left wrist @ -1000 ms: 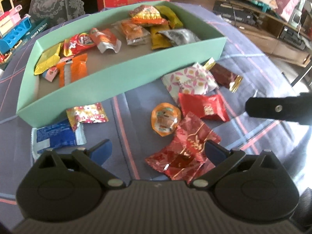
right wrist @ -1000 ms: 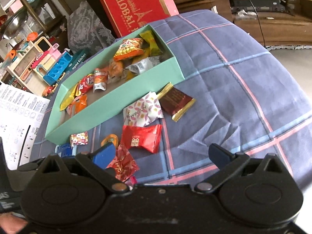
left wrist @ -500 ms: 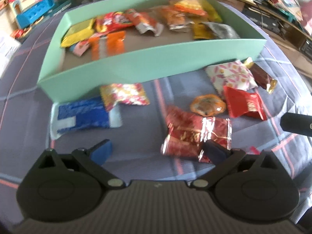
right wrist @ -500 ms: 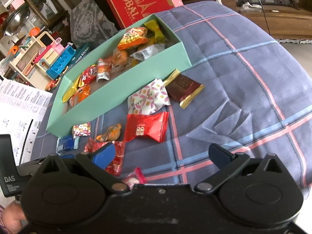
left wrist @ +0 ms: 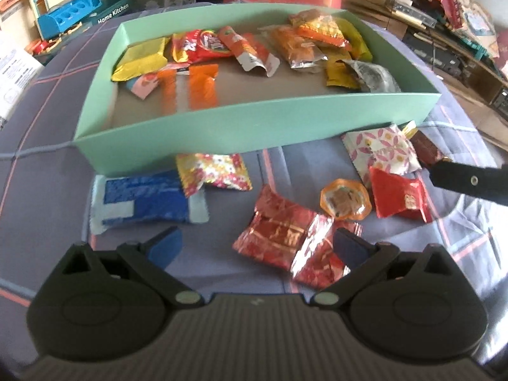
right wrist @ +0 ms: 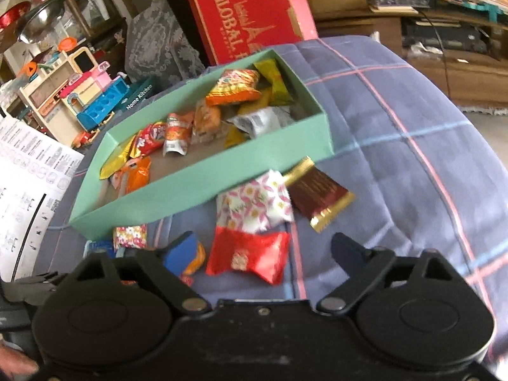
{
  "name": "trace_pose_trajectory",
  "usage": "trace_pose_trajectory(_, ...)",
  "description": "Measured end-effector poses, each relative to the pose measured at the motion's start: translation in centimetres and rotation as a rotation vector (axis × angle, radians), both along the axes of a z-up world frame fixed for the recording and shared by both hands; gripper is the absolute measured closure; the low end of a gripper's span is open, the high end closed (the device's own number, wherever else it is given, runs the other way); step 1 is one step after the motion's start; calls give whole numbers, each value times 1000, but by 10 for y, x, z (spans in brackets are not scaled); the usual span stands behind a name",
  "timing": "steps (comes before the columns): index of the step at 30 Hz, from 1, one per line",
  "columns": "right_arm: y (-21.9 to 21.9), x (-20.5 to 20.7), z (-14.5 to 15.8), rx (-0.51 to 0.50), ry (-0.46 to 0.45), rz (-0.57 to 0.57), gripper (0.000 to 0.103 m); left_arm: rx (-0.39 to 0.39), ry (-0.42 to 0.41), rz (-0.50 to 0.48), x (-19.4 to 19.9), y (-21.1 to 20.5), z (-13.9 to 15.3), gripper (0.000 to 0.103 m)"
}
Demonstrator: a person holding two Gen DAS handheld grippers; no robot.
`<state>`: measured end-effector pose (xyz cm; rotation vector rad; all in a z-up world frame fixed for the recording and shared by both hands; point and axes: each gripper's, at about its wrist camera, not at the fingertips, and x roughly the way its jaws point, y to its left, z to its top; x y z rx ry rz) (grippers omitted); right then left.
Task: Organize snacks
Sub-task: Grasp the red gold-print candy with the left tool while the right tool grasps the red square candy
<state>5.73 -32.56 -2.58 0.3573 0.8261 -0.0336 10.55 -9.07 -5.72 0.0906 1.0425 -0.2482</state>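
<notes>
Right claw (right wrist: 265,247) tilted over red packet (right wrist: 249,255)

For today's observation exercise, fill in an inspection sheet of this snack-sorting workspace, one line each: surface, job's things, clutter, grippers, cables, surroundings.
Surface: blue plaid cloth, wrinkled.
Job's things: green box holds many snacks; outside it lie a blue packet, floral packet, red foil packet, round orange snack, red packet, pink-patterned packet and brown bar.
Clutter: printed sheet at the cloth's edge.
Grippers: left gripper open at the red foil packet; right gripper open, jaws just been closing, red packet between them.
Cables: one by the shelf.
Surroundings: red carton, toy kitchen, crowded shelves.
</notes>
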Motion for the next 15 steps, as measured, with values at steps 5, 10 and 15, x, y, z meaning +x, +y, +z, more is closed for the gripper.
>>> trace_pose_trajectory(5,13,22,-2,-11,6,91,38,30,9,-6,4,3,-9,0)
trace_pose_trajectory(10,26,41,-13,-9,46,160,41,30,11,14,0,29,-9,0)
trace_pose_trajectory(15,31,37,-21,25,106,180,41,-1,23,111,-1,66,-8,0)
